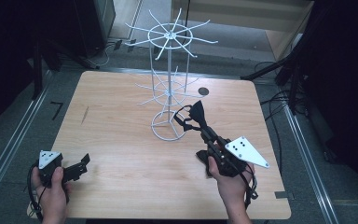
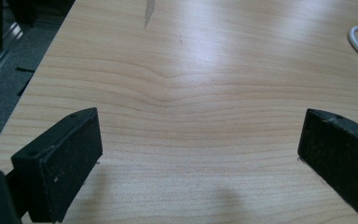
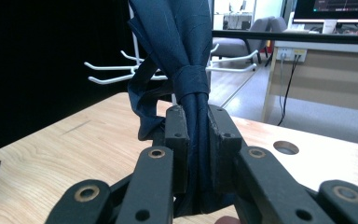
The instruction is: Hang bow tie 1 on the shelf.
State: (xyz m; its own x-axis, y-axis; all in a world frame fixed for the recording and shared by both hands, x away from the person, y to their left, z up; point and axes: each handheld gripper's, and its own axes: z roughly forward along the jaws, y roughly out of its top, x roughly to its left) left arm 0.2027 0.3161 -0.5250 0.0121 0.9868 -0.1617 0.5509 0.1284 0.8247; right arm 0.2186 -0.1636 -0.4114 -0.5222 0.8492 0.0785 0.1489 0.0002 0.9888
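1. Currently the right gripper [image 1: 204, 127] has its jaws pinched tight on a dark navy bow tie [image 1: 196, 112]; in the right gripper view the tie [image 3: 193, 84] is clamped just below its knot, with the wings fanning out above the pads.
2. Tie sits off the table [image 1: 121, 186], held up in the air, just right of the white wire display rack [image 1: 168, 88] and near its ring base.
3. A thin strap from the tie loops out to the left of the jaws, next to the rack's base ring.
4. Rack stands upright mid-table with two tiers of spoke hooks; hooks are bare.
5. Right hand [image 1: 230, 179] wraps the gripper body, grey three-cornered plate on top; gripper points up and away toward the rack.
6. Left gripper [image 1: 81, 163] rests low at the near-left corner of the table, jaws spread wide, bare wood between them in the left gripper view [image 2: 200, 140].
7. Left hand [image 1: 53, 189] grips it from below; well apart from the tie and the rack.
8. Round cable hole [image 1: 203, 91] in the tabletop sits behind the tie.
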